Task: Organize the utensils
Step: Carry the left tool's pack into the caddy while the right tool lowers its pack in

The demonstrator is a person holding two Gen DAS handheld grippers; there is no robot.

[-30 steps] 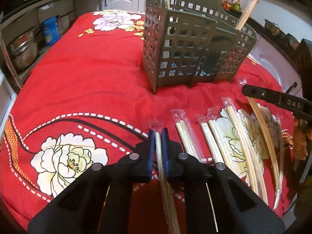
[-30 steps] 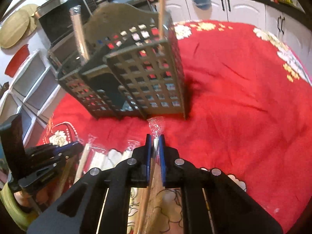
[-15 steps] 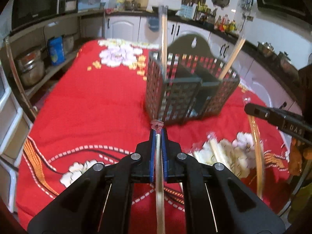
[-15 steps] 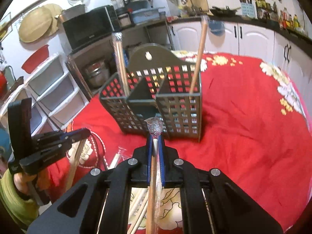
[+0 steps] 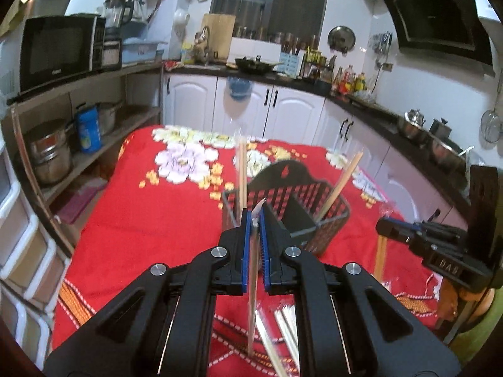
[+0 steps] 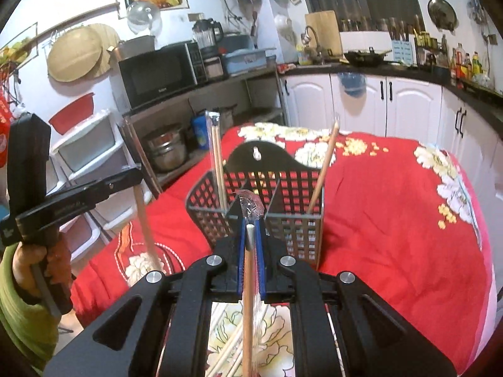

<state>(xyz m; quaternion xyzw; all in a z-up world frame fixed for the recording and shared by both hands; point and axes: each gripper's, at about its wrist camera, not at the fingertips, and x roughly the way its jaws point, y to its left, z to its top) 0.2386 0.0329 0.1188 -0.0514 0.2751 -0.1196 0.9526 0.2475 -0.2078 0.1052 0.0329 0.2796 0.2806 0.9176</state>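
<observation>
So the whole desk (image 6: 393,220) is covered by a red floral cloth (image 5: 132,220), with white kitchen cabinets (image 6: 408,106) seen behind it. Toward the far middle of the desk a black lattice utensil caddy (image 6: 292,188) is stood upright, split into compartments by dividers. One wrapped chopstick pair (image 6: 217,157) is stuck in the caddy's left compartment as viewed from the right wrist, roughly upright, and another chopstick pair (image 6: 323,172) is leaned in the right compartment, tilted outward.

The left hand-held gripper (image 5: 255,245) is pinched onto a plastic-wrapped chopstick pair (image 5: 251,308), which is held dangling below the jaws, with the wrapper tip poking out above them. It's held up above the desk, in front of the caddy. The right hand-held gripper (image 6: 251,251) is clamped the same way onto its own wrapped chopsticks (image 6: 248,298), with a crinkled bit of clear wrapper sticking out past the fingertips.

A few more wrapped chopstick pairs (image 5: 287,323) are left lying on the cloth near the front edge, below both grippers.
</observation>
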